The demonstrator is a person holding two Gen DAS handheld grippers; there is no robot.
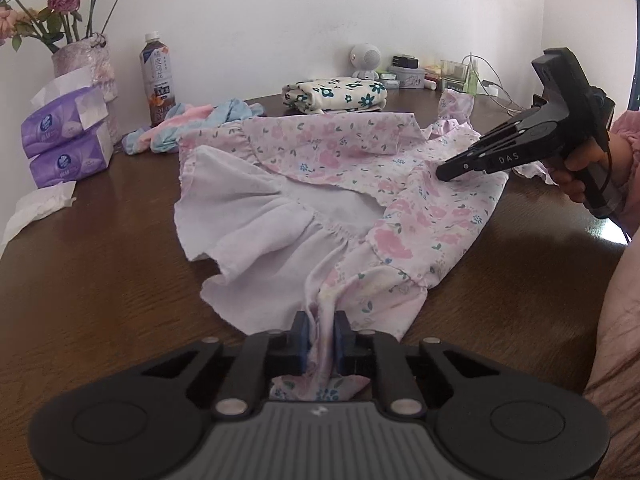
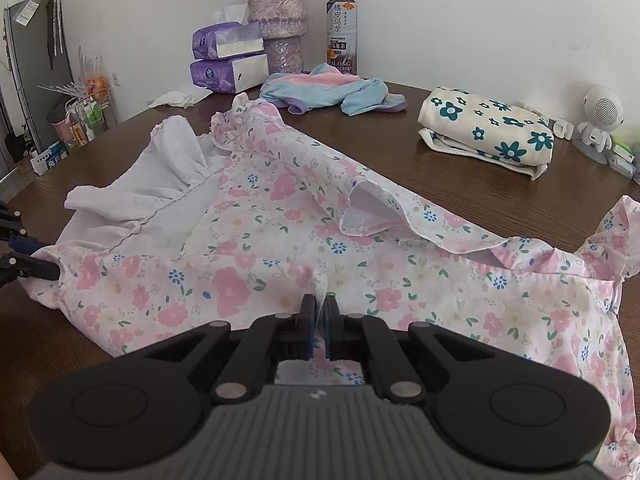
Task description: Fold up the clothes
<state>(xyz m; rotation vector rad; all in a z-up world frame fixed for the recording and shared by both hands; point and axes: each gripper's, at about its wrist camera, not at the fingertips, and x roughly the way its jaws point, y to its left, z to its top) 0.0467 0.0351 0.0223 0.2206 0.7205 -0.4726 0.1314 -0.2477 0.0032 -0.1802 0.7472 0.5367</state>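
Note:
A pink floral dress (image 1: 352, 168) with a white lining lies spread and partly turned over on the brown wooden table (image 1: 100, 264). My left gripper (image 1: 322, 330) is shut on a bunched edge of the dress at its near hem. In the right wrist view the same floral dress (image 2: 280, 248) fills the middle, and my right gripper (image 2: 319, 312) is shut on a pinch of its fabric. The right gripper (image 1: 444, 172) also shows at the right of the left wrist view, its tip down on the dress, held by a hand. The left gripper's fingertips (image 2: 40, 270) show at the far left edge, on the dress edge.
A folded cream cloth with blue flowers (image 2: 488, 128) lies at the back right. A crumpled pink and blue garment (image 2: 332, 92), two purple tissue packs (image 2: 228, 60), a vase (image 2: 280, 20), a tea bottle (image 2: 342, 28) and a small white speaker (image 2: 598, 120) line the back wall.

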